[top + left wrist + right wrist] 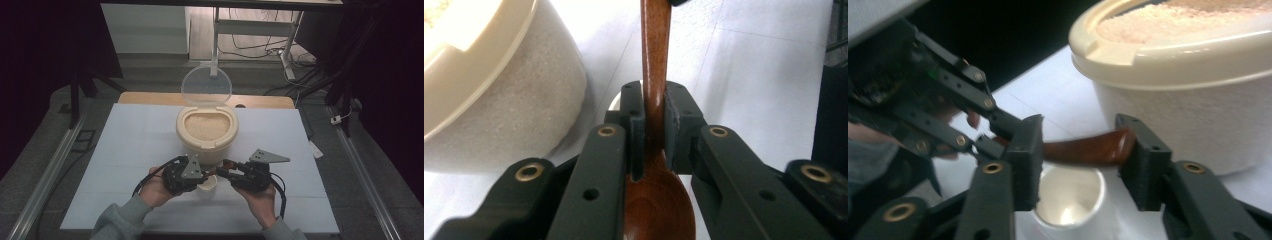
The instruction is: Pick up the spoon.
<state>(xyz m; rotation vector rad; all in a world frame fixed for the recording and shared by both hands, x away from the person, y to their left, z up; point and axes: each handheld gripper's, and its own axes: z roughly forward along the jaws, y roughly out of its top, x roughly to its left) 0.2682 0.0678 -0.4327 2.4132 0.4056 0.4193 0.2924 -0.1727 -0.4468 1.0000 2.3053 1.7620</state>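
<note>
Wooden spoon (655,75) is clamped at its neck by the left tongs (655,117), above the small white cup (1070,197). Right tongs (1079,150) straddle its handle, half-wide, not pressing; close squarely before the left lets go, near the rice tub (206,131).

A white sheet (135,165) covers the bench (150,98), whose bare wooden edge shows along the far side. At the middle of the sheet stands a cream container of rice (206,131), its clear round lid (206,86) hinged up at the far side. Just near of it, touching or almost touching its wall, stands a small white cup (207,185).
</note>
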